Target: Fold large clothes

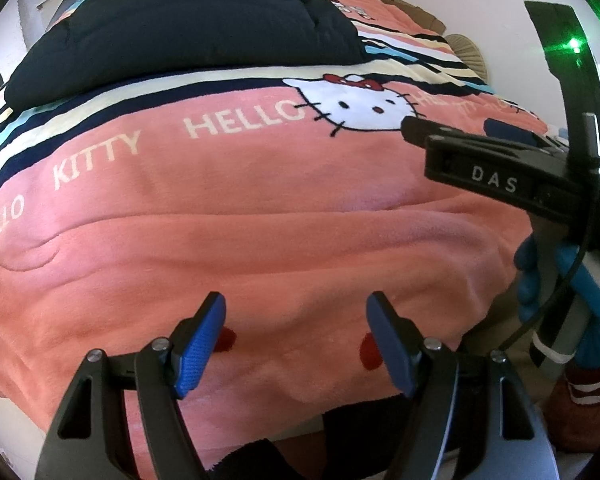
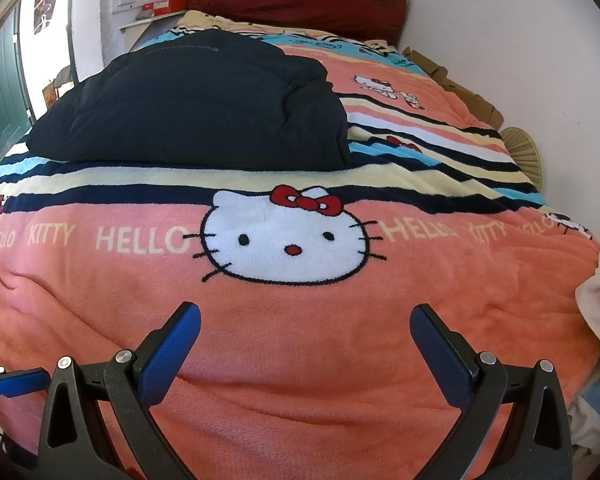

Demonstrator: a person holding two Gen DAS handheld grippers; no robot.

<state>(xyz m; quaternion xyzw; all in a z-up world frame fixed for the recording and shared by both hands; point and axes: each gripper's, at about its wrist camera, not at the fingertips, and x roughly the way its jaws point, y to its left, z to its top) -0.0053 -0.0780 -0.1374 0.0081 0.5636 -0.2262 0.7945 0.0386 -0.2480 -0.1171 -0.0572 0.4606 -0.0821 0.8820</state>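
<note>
On the far half of the bed lies the puffy navy quilted garment — soft, bulky, likely slippery; we would pinch a seam or corner. It rests on the pink fleece cartoon-cat blanket. Left gripper and right gripper hover near the blanket's front edge — spread wide, empty.

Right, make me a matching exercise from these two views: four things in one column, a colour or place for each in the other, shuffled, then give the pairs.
Things:
1. padded jacket
2. headboard
3. cat's bow
4. straw fan

Colour or place:
A. dark red, at the far end of the bed
B. navy, heaped on the left half of the blanket
C. tan, wedged between bed and right wall
D. bright red, on top of the white face

Pairs: 1-B, 2-A, 3-D, 4-C
</note>
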